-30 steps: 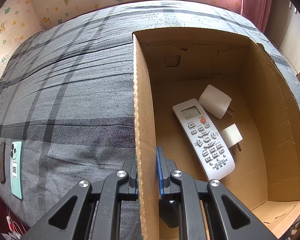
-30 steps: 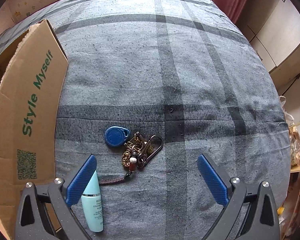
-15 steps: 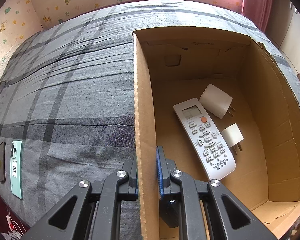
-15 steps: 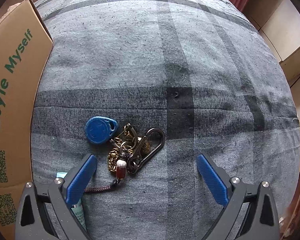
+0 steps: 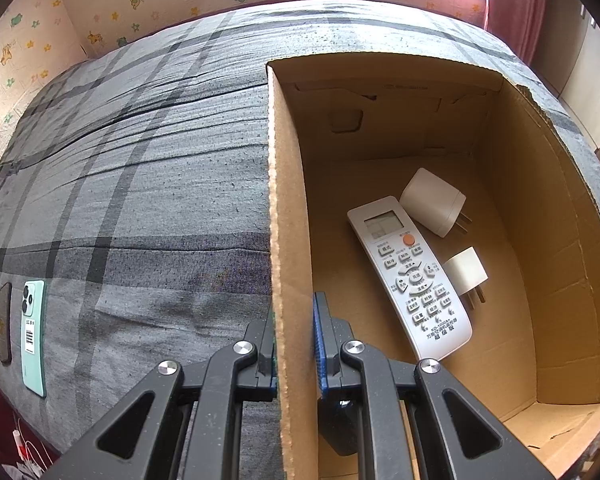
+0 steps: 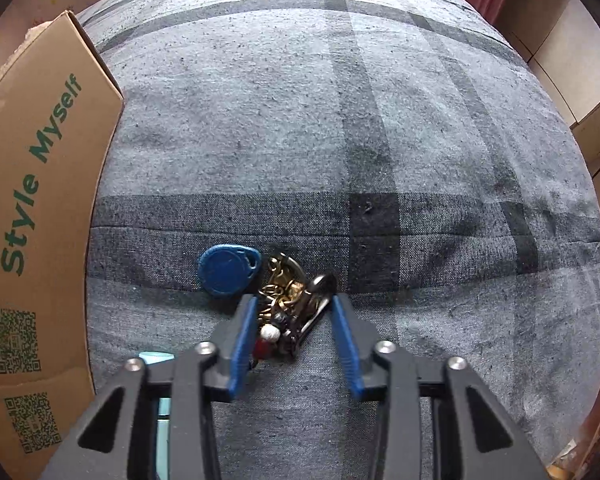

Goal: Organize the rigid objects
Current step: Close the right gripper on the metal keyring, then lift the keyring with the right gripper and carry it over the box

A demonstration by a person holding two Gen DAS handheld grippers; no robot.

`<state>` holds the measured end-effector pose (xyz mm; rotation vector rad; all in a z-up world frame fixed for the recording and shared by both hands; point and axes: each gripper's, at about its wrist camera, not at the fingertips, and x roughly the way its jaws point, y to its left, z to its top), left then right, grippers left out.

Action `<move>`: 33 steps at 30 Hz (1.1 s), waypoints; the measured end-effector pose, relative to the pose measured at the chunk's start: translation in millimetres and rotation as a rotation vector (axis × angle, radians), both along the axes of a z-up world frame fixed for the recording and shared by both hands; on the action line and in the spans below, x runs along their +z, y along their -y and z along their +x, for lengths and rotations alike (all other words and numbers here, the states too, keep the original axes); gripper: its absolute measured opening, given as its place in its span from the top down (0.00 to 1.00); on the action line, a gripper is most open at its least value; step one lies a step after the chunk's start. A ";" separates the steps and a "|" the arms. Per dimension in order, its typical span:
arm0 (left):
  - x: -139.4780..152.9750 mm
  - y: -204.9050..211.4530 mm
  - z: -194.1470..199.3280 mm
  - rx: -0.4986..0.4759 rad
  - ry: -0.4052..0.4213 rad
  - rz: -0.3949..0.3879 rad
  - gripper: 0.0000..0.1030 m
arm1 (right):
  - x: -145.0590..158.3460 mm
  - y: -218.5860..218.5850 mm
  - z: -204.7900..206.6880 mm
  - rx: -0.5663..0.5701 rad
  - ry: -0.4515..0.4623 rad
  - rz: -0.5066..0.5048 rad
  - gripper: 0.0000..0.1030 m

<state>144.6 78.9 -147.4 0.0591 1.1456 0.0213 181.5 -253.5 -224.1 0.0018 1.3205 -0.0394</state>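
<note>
In the left wrist view, a dark phone [image 5: 5,322] and a mint-green phone [image 5: 33,334] lie face down at the left edge of the grey plaid bedcover [image 5: 140,184], both squeezed by the lens. Further right, the left gripper [image 5: 294,336] is clamped on the near wall of the cardboard box [image 5: 286,200], one pad mostly hidden behind the card. A dark thing below the inner pad cannot be made out. Inside the box lie a white remote control [image 5: 410,276] and two white plug adapters [image 5: 434,202] [image 5: 466,276] beside it. In the right wrist view, a pale blue tube [image 6: 162,408] is mostly hidden under the gripper frame. The right gripper [image 6: 294,320] has just been closing around the key bunch [image 6: 290,304] on the bedcover beside the box; its blue fob [image 6: 228,268] lies outside the left pad, and whether the pads already press the metal cannot be told.
</note>
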 end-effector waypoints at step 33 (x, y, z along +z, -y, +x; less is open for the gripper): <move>0.4 0.0 1.9 -0.008 -0.010 0.000 0.86 | 107.7 -13.3 -40.3 0.017 0.151 -0.017 0.83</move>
